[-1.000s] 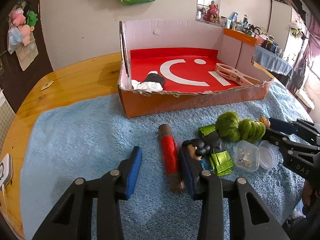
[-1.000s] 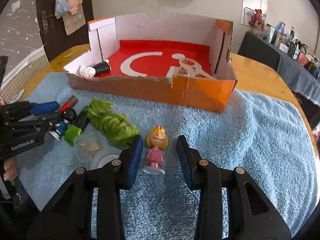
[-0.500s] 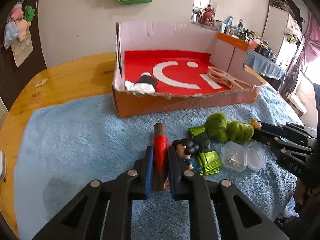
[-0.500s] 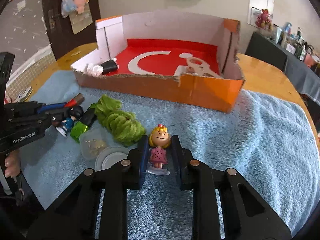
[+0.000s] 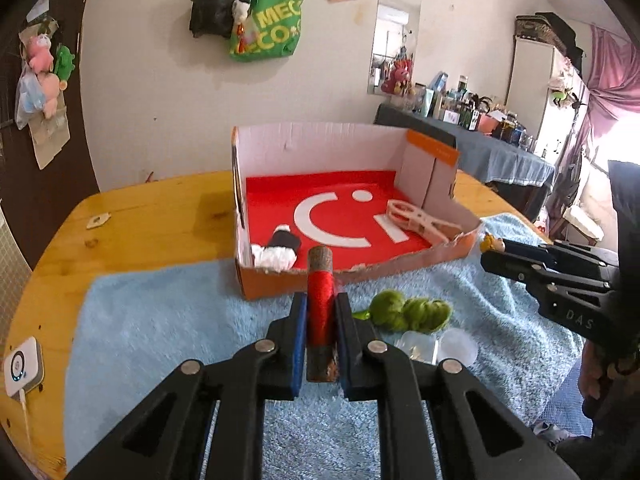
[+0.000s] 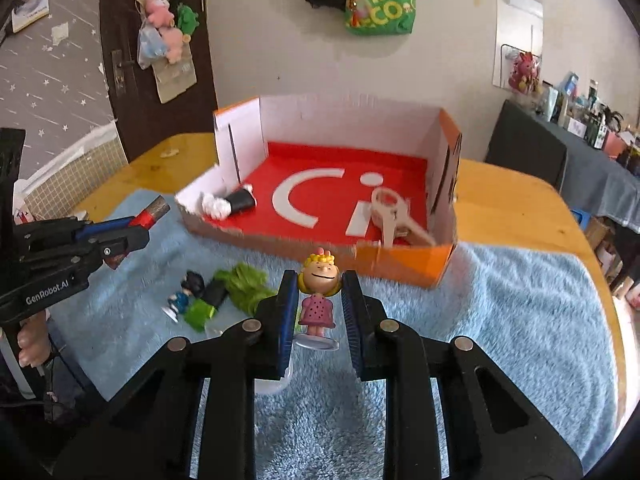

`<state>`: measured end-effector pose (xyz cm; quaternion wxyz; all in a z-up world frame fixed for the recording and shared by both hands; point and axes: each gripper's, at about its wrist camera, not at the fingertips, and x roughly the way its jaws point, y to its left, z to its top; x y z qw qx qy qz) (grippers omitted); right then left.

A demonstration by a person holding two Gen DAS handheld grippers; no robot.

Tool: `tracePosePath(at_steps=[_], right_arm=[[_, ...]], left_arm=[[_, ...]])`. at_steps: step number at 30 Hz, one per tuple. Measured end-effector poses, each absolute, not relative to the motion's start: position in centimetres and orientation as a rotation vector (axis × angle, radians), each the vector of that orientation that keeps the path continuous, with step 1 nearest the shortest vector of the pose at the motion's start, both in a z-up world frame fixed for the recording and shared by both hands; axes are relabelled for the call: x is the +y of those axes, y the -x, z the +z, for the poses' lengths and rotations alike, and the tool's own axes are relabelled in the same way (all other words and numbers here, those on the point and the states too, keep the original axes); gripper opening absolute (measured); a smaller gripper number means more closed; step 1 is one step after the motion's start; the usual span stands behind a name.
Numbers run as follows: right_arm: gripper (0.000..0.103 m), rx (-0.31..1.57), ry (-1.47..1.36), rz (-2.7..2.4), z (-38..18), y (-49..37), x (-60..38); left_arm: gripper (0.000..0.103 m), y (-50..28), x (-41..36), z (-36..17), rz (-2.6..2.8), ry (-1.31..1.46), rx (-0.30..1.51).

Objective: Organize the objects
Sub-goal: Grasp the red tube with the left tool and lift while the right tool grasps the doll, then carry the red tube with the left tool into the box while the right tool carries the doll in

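My left gripper (image 5: 320,308) is shut on a red thread spool (image 5: 320,304) with brown ends, held off the blue towel (image 5: 160,328). My right gripper (image 6: 319,292) is shut on a small doll figurine (image 6: 319,296) with yellow hair and a pink dress, also lifted above the towel. Behind both stands an open cardboard box (image 5: 432,256) with a red floor; a black-and-white item (image 5: 280,250) and a beige clip (image 5: 420,222) lie inside. In the right wrist view the left gripper (image 6: 132,226) shows at the left with the spool tip.
On the towel lie green yarn (image 5: 408,312), a clear plastic container (image 5: 424,346) with its lid, a dark-haired figurine (image 6: 186,292) and a green-and-black item (image 6: 204,306). The wooden table (image 5: 160,216) extends around the towel. A white device (image 5: 22,366) sits at the table's left edge.
Both grippers closed, the left on the spool and the right on the doll, then rose off the towel with them. The box now appears lower and nearer in both views.
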<state>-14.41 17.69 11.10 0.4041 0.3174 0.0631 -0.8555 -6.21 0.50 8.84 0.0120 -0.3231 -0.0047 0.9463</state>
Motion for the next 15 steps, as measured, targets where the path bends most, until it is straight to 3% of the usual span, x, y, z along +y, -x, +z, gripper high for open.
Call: tracePosePath(at_steps=[15], right_arm=[[0.021,0.154,-0.79,-2.152,11.67,14.87,17.58]], left_arm=[[0.013,6.1,0.71,9.52,2.954,0.987,-0.013]])
